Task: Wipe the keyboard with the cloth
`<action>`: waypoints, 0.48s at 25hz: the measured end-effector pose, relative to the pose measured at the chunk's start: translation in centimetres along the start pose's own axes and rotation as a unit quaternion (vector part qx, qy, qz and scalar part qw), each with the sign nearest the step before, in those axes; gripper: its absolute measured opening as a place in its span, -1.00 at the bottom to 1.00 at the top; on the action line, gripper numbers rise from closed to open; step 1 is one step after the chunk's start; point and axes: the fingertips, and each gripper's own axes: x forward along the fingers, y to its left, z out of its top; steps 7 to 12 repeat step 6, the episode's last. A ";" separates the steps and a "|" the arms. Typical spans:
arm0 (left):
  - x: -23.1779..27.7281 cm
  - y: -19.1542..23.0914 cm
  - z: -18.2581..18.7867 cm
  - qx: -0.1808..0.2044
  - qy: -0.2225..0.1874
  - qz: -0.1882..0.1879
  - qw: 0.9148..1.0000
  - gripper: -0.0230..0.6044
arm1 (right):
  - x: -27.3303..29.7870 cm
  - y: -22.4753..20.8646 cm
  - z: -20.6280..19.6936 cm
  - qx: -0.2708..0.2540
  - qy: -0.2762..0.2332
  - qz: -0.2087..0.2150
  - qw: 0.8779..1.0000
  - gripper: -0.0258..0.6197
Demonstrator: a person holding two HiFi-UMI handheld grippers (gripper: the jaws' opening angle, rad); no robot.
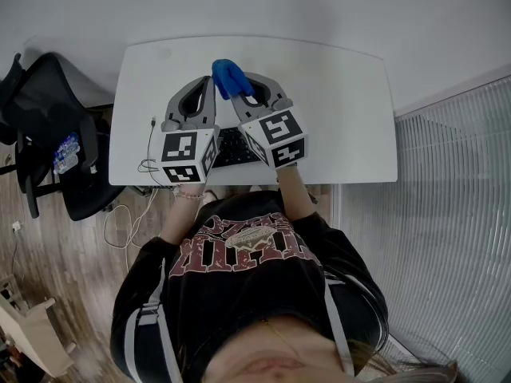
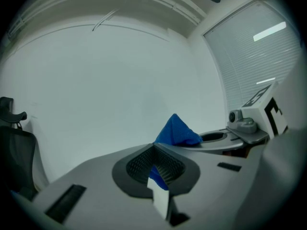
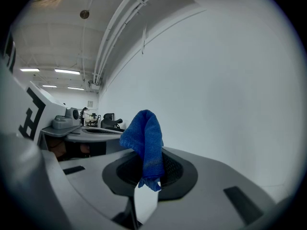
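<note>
The right gripper (image 3: 144, 170) has its jaws pressed nearly together on the blue cloth (image 3: 144, 138), which bunches up above the pads with a short tail hanging below, a firm pinch meant to keep it from slipping. The left gripper (image 2: 156, 172) is likewise closed to a slit with blue cloth in it, apparently nipping a corner, so the two tips meet at the far middle of the table (image 1: 343, 110). Both are raised above the dark keyboard (image 1: 231, 146), which lies near the person under the grippers. The cloth is not yet on the keys, and wiping seems about to begin.
</note>
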 end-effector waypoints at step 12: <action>-0.3 -0.2 -0.2 -0.001 0.002 0.000 1.000 -0.81 | -0.2 0.3 -0.2 -0.003 0.003 0.001 1.000 -0.72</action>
